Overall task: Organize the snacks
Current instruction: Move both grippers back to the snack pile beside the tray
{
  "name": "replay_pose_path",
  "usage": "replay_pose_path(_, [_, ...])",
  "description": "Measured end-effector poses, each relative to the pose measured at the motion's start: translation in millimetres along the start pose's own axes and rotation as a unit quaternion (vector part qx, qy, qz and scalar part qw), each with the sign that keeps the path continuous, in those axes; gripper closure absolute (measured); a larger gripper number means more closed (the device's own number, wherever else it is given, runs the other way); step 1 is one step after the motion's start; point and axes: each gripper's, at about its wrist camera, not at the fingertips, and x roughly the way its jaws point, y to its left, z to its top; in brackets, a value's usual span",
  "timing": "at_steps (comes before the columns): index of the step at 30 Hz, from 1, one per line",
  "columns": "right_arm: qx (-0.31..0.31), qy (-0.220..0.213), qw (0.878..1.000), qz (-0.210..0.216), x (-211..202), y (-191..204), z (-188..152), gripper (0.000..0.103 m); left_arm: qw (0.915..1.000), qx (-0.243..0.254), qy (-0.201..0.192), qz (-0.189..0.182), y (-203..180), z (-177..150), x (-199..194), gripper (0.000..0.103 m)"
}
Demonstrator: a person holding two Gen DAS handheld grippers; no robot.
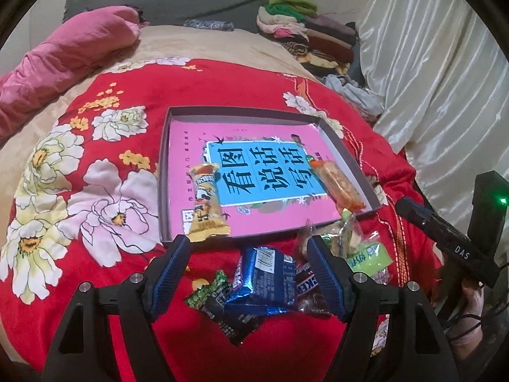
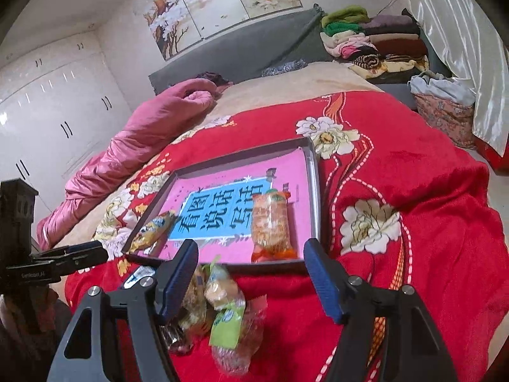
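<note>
Here, on a bed under a red floral blanket (image 1: 105, 216): shallow box (image 1: 163, 172) lined with a pink sheet (image 1: 191, 137) bearing large Chinese characters 看图说话写话 on a blue panel.

Inside box, left edge: yellow snack packet (image 1: 208, 203), cartoon figure and dark lettering, not legible. Inside box, right edge: orange clear-wrapped snack (image 1: 337, 187), lying lengthwise along the wall.

In front of box, loose on blanket: blue wrapped snack (image 1: 264, 277) with barcode, atop a brown bar reading "KE", rest hidden (image 1: 307, 281); green-and-black sachet (image 1: 210, 291); black packet (image 1: 235, 321) beneath; clear bags with a green label (image 1: 369, 254), writing blurred.

Left gripper (image 1: 249, 273): held low over the loose pile, fingers (image 1: 173, 267) spread wide, straddling the blue wrapped snack, no contact visible. Right gripper (image 2: 251, 278): held low at the box's near edge, fingers (image 2: 178, 273) likewise parted, empty, clear bags lying between and below them. Marked "DAS" on the right gripper body as seen from the left wrist; "GenRobot.AI" on the left gripper body as seen from the right.

Surroundings: pink quilt (image 2: 133, 146) bunched to the left, grey headboard (image 2: 241, 51), stacked folded clothes (image 2: 375, 41), white satin curtain (image 1: 439, 73), white wardrobe (image 2: 47, 108), blossom wall panels (image 2: 216, 3).
</note>
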Motion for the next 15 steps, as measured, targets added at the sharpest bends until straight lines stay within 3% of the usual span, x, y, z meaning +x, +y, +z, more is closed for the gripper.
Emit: replay_pose_path(15, [0.014, 0.033, 0.999, -0.023, -15, 6, -24, 0.034, 0.9987, 0.040, 0.032, -0.005, -19, -12, 8, 0.026])
